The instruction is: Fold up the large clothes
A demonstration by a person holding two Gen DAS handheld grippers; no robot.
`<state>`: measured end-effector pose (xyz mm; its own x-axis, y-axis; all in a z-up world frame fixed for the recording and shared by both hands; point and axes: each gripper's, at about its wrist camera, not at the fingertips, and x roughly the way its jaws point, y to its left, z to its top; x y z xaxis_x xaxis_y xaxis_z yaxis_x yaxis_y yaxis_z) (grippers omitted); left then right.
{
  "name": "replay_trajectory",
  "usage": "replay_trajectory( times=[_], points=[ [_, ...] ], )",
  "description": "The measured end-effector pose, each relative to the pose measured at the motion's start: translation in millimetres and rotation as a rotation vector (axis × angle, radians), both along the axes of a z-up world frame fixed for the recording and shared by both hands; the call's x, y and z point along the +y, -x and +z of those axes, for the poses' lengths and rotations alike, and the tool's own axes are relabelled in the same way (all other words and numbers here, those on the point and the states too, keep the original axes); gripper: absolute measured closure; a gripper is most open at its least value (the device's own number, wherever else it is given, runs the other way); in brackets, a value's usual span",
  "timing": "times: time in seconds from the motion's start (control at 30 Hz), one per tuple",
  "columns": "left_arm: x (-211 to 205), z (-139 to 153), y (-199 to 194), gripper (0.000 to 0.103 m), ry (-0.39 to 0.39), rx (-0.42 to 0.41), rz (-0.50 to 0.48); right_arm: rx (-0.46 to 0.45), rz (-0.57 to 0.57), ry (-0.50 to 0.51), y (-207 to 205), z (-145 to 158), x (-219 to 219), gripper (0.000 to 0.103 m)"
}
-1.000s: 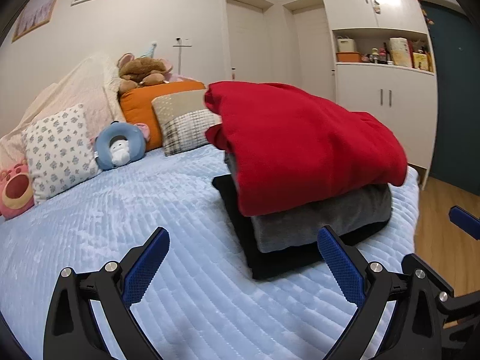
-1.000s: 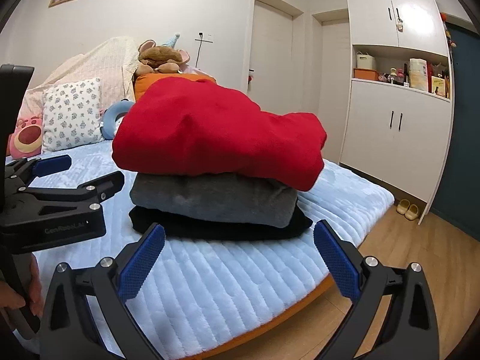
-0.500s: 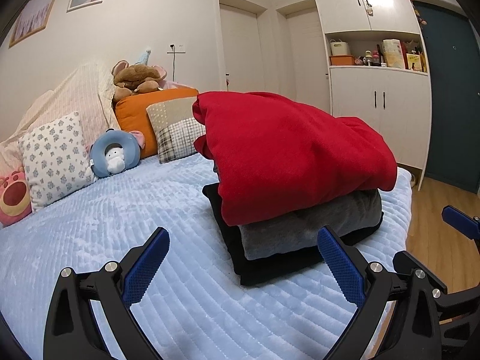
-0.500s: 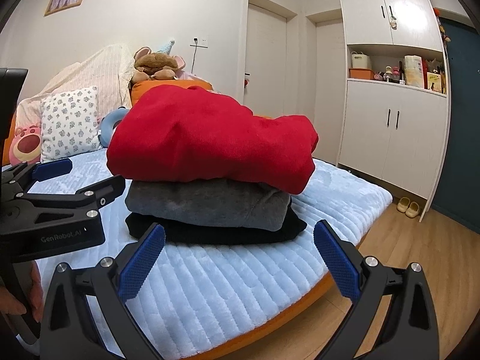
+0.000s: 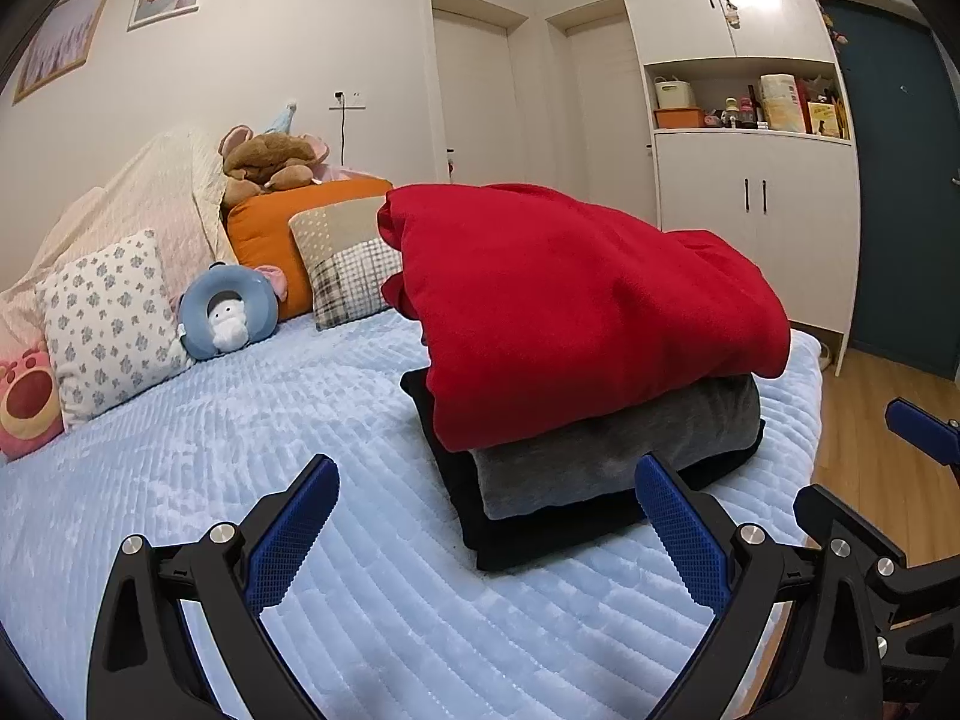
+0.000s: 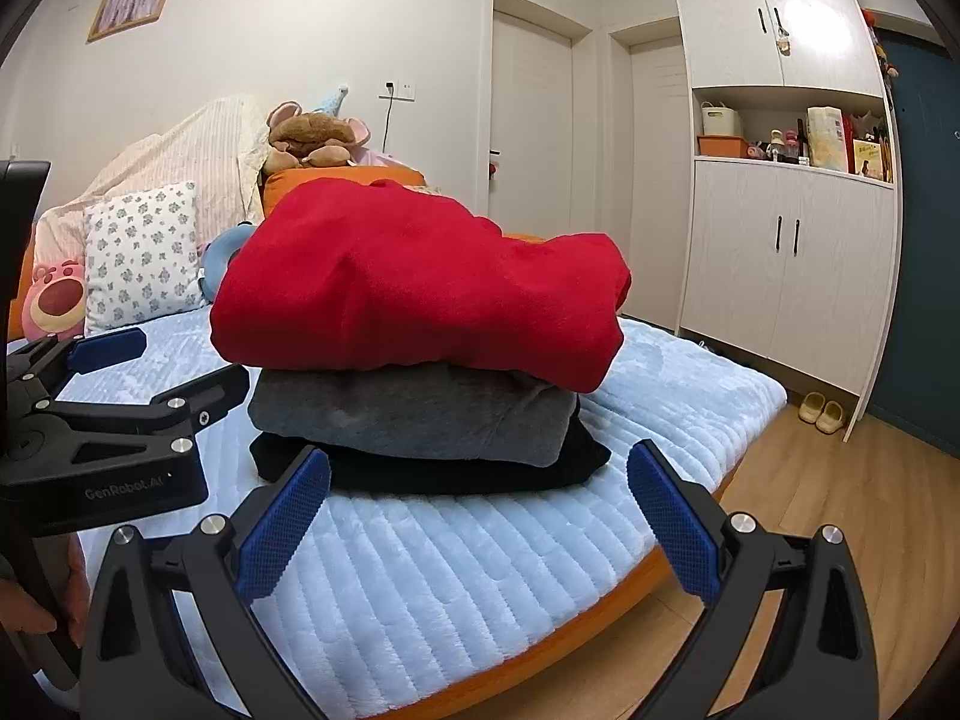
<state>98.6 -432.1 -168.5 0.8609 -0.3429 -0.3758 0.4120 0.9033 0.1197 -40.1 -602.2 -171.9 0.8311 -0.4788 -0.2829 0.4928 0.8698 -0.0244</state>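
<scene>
A stack of three folded clothes lies on the light blue bed (image 5: 180,468): a red garment (image 5: 576,306) on top, a grey one (image 5: 612,450) under it, a black one (image 5: 540,531) at the bottom. The stack also shows in the right wrist view, red (image 6: 414,288), grey (image 6: 408,414), black (image 6: 468,474). My left gripper (image 5: 486,534) is open and empty, just in front of the stack. My right gripper (image 6: 480,528) is open and empty, near the bed's foot edge. The left gripper also shows at the left of the right wrist view (image 6: 102,396).
Pillows (image 5: 108,324), an orange cushion (image 5: 270,234) and plush toys (image 5: 270,156) lie at the bed's head. A white wardrobe with a cluttered shelf (image 5: 750,114) stands at the right. Wooden floor (image 6: 840,510) and slippers (image 6: 822,414) lie beyond the bed's foot.
Both grippers have drawn back slightly and lowered; the stack sits a little farther off and more level in view. The clothes have not moved.
</scene>
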Motion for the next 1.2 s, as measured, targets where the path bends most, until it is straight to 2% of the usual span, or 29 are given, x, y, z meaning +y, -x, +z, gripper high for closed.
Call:
replay_trajectory(
  times=[0.77, 1.2],
  points=[
    [-5, 7, -2, 0.003, -0.017, -0.013, -0.027, -0.007, -0.004, 0.019, 11, 4, -3, 0.005],
    [-8, 11, -5, 0.003, -0.023, -0.018, -0.020, 0.004, 0.003, 0.028, 3, 7, -1, 0.005]
  ],
)
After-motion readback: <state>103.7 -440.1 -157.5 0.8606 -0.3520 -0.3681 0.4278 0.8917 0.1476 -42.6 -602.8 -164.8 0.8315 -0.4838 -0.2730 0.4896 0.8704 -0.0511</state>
